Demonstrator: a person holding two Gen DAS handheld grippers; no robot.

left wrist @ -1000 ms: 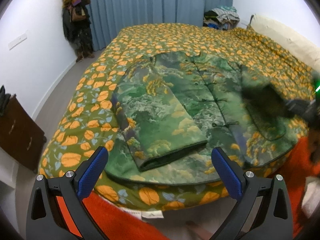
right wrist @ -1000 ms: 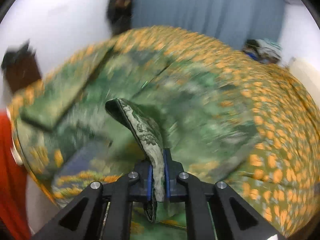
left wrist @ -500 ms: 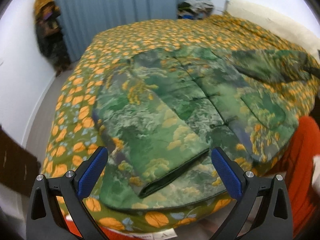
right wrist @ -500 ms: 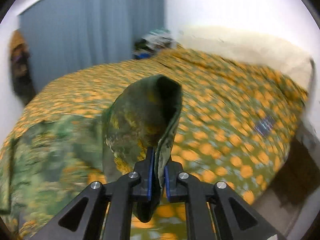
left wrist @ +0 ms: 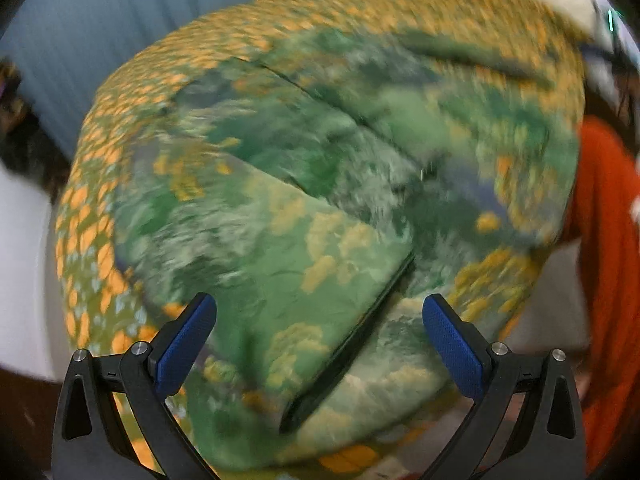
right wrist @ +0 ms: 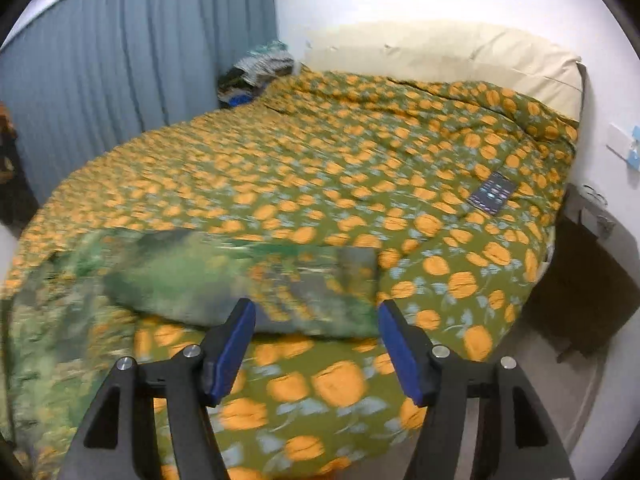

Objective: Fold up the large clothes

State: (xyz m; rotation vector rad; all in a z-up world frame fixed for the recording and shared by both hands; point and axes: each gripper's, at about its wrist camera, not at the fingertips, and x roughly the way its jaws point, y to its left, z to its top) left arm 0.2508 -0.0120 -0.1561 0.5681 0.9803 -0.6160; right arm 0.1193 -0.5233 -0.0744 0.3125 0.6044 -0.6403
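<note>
On the bedspread [right wrist: 400,168], green jacket [left wrist: 320,216].

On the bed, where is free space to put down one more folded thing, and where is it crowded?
Free: the bedspread between the jacket's outstretched sleeve, the curtain and the pillows, apart from the phone near the right edge. Crowded: the foot end, covered by the green jacket.

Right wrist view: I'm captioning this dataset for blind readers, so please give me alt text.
The open right gripper hovers over a green bedspread with orange flowers, its blue-padded fingers empty, just short of a blurred green patterned jacket sleeve lying flat. A dark phone lies farther up the bed, near a cream headboard and blue curtains.
</note>
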